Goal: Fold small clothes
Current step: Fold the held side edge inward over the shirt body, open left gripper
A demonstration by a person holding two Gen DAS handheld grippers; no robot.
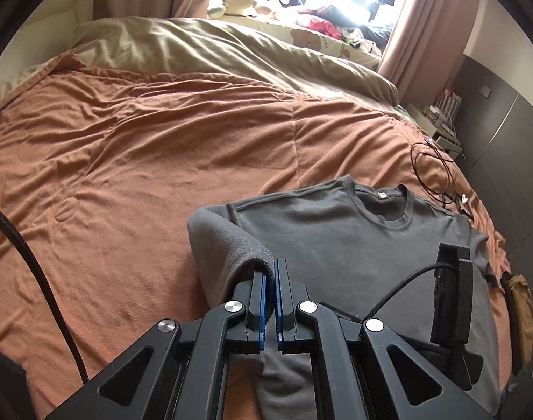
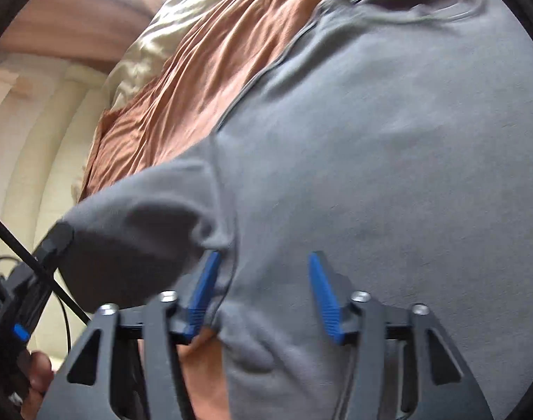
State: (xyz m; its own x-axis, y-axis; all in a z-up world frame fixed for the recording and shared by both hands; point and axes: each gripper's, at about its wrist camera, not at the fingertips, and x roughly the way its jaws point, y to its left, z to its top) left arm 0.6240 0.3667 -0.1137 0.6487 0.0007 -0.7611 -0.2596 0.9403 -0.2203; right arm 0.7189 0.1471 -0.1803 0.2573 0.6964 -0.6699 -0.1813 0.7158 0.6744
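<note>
Item: grey T-shirt (image 1: 336,245), spread face-up on the orange bedspread (image 1: 126,157), toward the bed's near right edge, collar pointing to the pillow end.
Left gripper (image 1: 270,290): pressed together, pinching a raised fold of the shirt's side, apparently so that flap can be carried across the body.
Right gripper (image 2: 263,273): spread, over the shirt body beside a sleeve seam, pinching nothing.
Also: black cable (image 1: 434,161) at the bed's right edge.

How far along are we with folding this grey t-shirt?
Early. Done: the grey t-shirt lies spread face up on the orange blanket, collar away from us. In hand: the left claw is shut on a lifted sleeve, starting the first fold; the right claw is open over the body. Left: both side folds and the final halving.
</note>
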